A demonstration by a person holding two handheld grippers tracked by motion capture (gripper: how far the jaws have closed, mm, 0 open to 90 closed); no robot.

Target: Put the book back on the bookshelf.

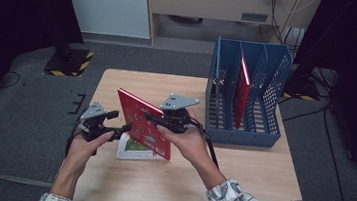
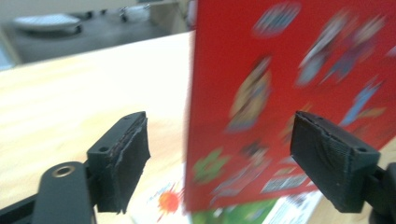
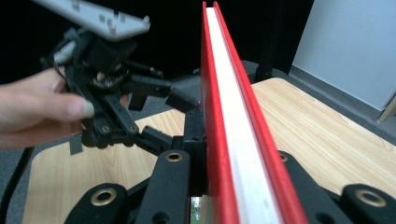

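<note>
A red picture book (image 1: pixel 144 124) stands upright above the wooden table (image 1: pixel 244 173), and my right gripper (image 1: pixel 153 119) is shut on its right edge. In the right gripper view the book's page edge (image 3: pixel 233 130) runs straight up between my right gripper's (image 3: pixel 233 156) jaws. My left gripper (image 1: pixel 122 127) sits at the book's lower left corner. In the left gripper view the book's cover (image 2: pixel 280 93) lies just beyond my left gripper (image 2: pixel 224 158), whose pads (image 2: pixel 126 158) stand apart without touching it. A second book (image 1: pixel 128 150) with a white and green cover lies flat underneath.
A blue file rack (image 1: pixel 264 129) with several slots stands at the table's right rear, and a red book (image 1: pixel 242 87) stands upright in a middle slot. Bare tabletop lies behind and in front of the hands. Dark stands and cables sit on the floor around.
</note>
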